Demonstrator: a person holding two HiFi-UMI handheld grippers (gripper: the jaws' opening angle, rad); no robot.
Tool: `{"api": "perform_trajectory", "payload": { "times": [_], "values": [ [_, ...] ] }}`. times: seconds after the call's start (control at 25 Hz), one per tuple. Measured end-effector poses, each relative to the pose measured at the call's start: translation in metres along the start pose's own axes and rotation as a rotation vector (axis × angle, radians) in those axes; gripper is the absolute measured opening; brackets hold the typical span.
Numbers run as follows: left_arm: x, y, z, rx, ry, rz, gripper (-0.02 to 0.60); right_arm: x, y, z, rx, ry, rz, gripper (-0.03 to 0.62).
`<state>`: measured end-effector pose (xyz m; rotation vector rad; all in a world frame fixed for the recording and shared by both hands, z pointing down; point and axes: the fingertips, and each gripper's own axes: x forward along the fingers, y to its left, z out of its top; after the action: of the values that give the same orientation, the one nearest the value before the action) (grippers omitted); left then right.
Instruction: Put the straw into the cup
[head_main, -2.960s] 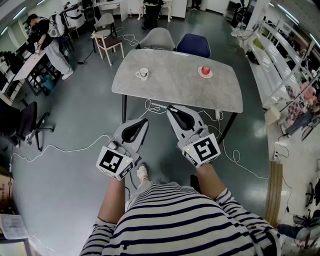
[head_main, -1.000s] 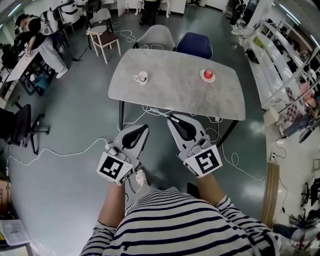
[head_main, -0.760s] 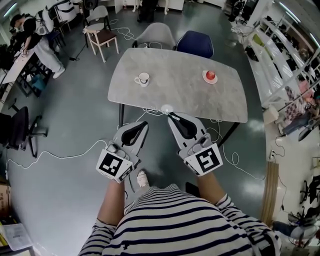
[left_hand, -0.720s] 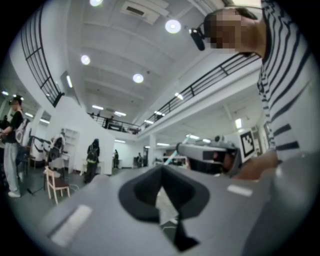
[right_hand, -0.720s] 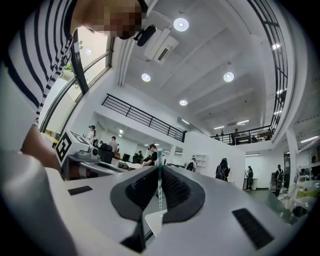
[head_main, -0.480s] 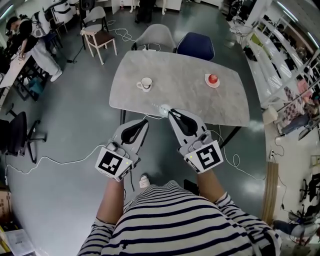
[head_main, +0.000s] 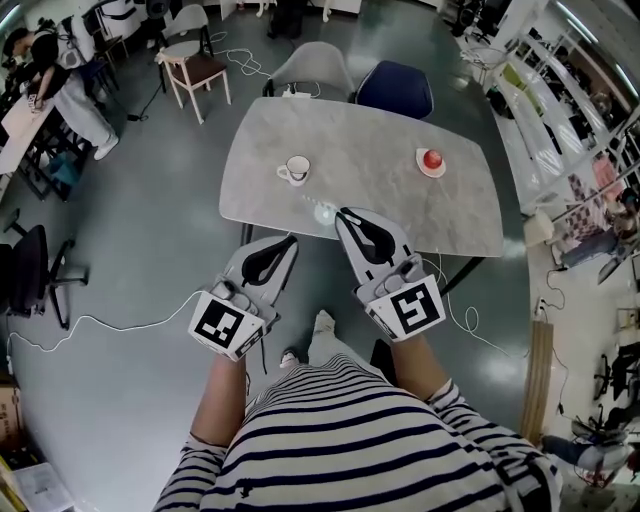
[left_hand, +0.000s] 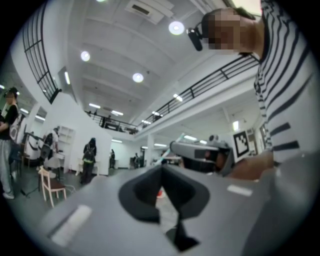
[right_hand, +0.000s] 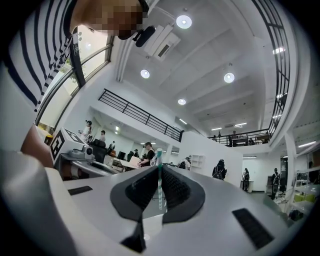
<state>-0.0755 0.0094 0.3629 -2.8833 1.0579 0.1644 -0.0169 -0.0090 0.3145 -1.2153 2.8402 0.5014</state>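
Head view: right gripper (head_main: 344, 213) sits with its tips over the table's (head_main: 390, 205) near edge. Left gripper (head_main: 289, 241) is off the table, over floor just short of the near-left corner. The only print is the black-and-white square marker on each cube, left (head_main: 228, 322) and right (head_main: 410, 308). Cup (head_main: 295, 170) stands in the left half, set in from the left edge. A saucer (head_main: 440, 168) with a red item (head_main: 432, 157) sits toward the far-right corner, well apart from the cup, with bare top between them. A grey chair (head_main: 312, 70) and a blue chair (head_main: 395, 90) stand at the far edge. Right gripper view: jaws clamped on a green-and-white striped straw (right_hand: 159, 180), upright. Left gripper view: jaws closed together, nothing between them.
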Motion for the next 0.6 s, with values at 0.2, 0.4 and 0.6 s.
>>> {"api": "perform_trajectory", "payload": {
  "times": [0.2, 0.4, 0.6],
  "values": [
    [0.018, 0.030, -0.003, -0.005, 0.001, 0.016, 0.008, 0.026, -0.022, -0.005, -0.005, -0.020, 0.006, 0.023],
    [0.052, 0.072, 0.001, 0.014, -0.009, 0.042, 0.008, 0.058, -0.056, -0.004, 0.001, -0.058, 0.020, 0.023],
    [0.090, 0.108, -0.001, 0.026, -0.017, 0.041, 0.008, 0.092, -0.091, -0.017, 0.030, -0.075, 0.031, 0.023]
  ]
}}
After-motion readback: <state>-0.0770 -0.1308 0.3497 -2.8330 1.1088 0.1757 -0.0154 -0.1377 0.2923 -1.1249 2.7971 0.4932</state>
